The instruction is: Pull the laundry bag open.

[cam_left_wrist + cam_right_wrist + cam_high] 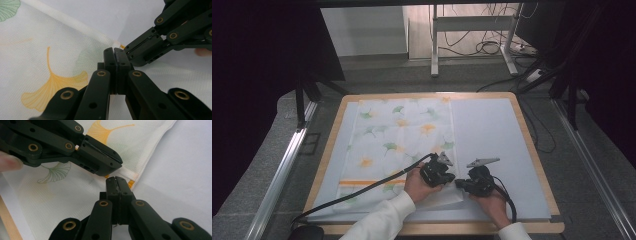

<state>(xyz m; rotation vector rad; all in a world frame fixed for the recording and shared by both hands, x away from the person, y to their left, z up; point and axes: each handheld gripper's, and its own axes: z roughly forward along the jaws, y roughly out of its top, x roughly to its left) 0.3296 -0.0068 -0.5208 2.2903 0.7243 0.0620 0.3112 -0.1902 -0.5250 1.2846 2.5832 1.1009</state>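
A white cloth (pixel 397 130) printed with green and orange ginkgo leaves lies spread on a white mat (pixel 492 130). Both grippers meet at its near right edge. My left gripper (pixel 454 180) is shut, pinching the cloth's hem (pixel 82 27) at its tip (pixel 115 51). My right gripper (pixel 458 184) faces it tip to tip, its jaws shut on the same edge beside an orange stripe (pixel 131 184). In the right gripper view my own jaws (pixel 116 178) sit just under the left gripper (pixel 119 164). A hand holds each gripper.
The mat covers a wooden table (pixel 525 131) whose rim shows all round. Metal rails (pixel 287 160) run along both sides. A desk frame with cables (pixel 484 47) stands on the floor beyond. The mat's right half (pixel 180 170) is bare.
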